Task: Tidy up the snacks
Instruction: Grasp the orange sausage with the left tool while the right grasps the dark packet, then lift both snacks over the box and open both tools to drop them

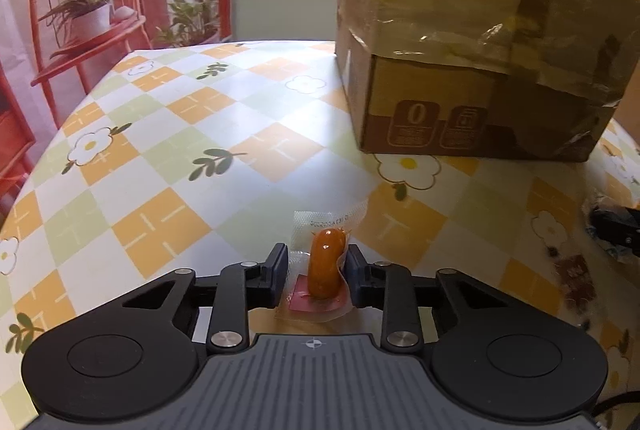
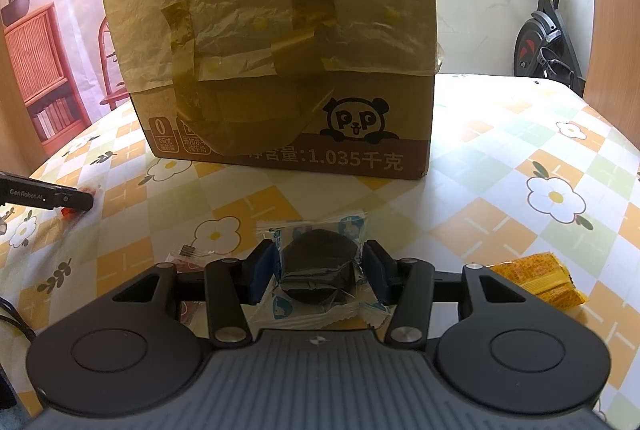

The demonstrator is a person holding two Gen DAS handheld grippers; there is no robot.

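Note:
A small orange sausage in a clear vacuum pack [image 1: 326, 266] lies on the checked tablecloth, and my left gripper [image 1: 316, 272] is shut on it, pads pressing both sides. The right wrist view shows that gripper's dark finger [image 2: 76, 199] at the far left. My right gripper [image 2: 319, 270] is shut on a dark round cookie in a clear and blue wrapper [image 2: 320, 266], held just above the table. A tall cardboard box [image 2: 280, 49] covered with yellowish plastic and tape stands behind both; the same box [image 1: 460, 29] fills the upper right of the left wrist view.
An orange snack packet [image 2: 540, 278] lies to the right of my right gripper, and a small clear packet [image 2: 188, 254] lies by its left finger. The flowered tablecloth [image 1: 160, 149] stretches to the left. A red chair backdrop and an exercise bike [image 2: 548, 21] stand beyond the table.

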